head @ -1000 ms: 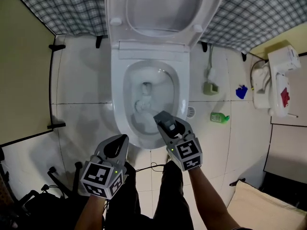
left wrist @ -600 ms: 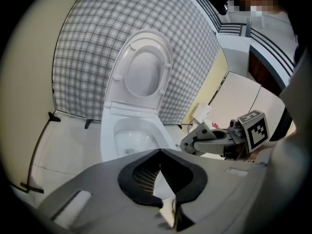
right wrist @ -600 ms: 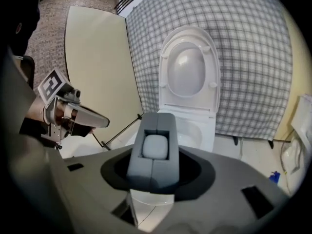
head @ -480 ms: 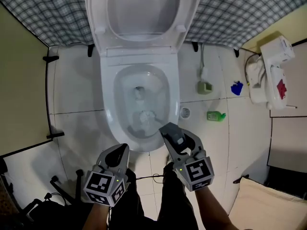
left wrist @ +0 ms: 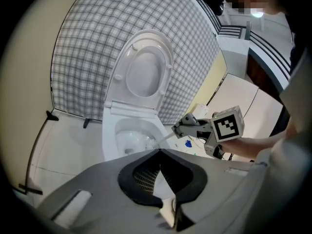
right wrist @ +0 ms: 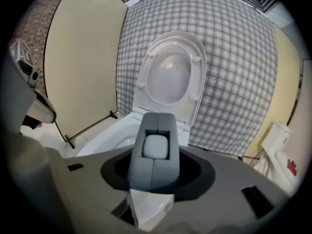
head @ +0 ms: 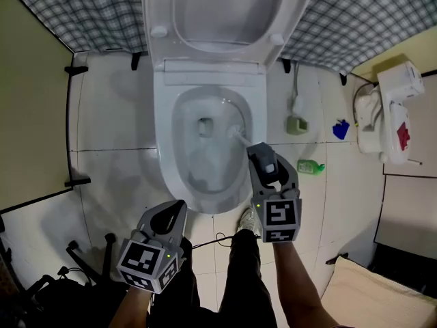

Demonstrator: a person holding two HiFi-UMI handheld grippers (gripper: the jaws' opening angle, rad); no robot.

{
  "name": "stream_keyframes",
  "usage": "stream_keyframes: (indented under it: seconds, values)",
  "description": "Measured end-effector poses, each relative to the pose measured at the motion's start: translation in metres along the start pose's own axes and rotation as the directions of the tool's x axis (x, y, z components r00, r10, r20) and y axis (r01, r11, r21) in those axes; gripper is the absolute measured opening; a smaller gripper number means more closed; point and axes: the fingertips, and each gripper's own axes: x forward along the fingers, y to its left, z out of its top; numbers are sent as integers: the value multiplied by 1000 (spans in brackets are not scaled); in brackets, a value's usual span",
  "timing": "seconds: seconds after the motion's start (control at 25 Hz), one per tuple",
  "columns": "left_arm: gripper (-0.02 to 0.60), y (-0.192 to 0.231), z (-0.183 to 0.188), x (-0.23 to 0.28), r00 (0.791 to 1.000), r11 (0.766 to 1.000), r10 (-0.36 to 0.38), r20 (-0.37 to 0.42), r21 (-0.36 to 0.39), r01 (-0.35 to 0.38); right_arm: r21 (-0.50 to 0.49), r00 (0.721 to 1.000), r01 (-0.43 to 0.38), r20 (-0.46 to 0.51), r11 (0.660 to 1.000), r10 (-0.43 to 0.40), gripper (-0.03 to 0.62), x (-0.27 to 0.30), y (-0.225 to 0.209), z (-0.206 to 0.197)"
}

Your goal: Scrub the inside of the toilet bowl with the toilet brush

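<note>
— Where your right gripper (head: 259, 150) reaches over the rim, you have one toilet brush (head: 239, 137). The jaws are clamped on the end of its handle, a pale rounded plug framed by the grey pads. The thin white shaft slants down into the toilet bowl (head: 181, 162), close to its right inner wall as the head view shows it.

— And the other one?

— Your left gripper (head: 175, 209) hangs over the floor (head: 116, 128) in front of the toilet (head: 208, 74), jaws closed tip to tip on nothing. That makes two grippers, each with one marker cube (head: 277, 217) printed in black and white squares.

— What else do you count?

— One toilet, glossy white, with an oval bowl. One seat (head: 156, 5) stands raised with its lid against the wall (head: 82, 5). Your right gripper view shows four small bumpers (right wrist: 151, 54) on the seat's underside. The wall is covered in a grey-and-white check, and the floor is pale glossy tile with thin joints.

— Anything beside the toilet?

— On your right, one green bottle (head: 311, 167) is on the tiles. One small blue thing (head: 340, 130) lies beyond it, and I cannot tell what it is. On your left, one flat beige partition (head: 31, 115) has two black brackets (head: 77, 181) at its foot.
</note>
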Motion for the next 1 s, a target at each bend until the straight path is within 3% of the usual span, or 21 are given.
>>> stream_keyframes:
  seconds: [0.24, 0.6, 1.0]
  values:
    - [-8, 17, -1, -2, 1000, 999, 21, 3, -31, -21, -23, 996, 35, 87, 999, -33, 193, 45, -4, 25]
    - [-8, 27, 5, 3, 999, 999, 30, 9, -37, -30, -14, 995, -96, 17, 995, 96, 193, 88, 35, 10]
    - [-8, 19, -3, 5, 1000, 999, 15, -1, -39, -16, 90, 996, 82, -26, 993, -80, 190, 21, -17, -8]
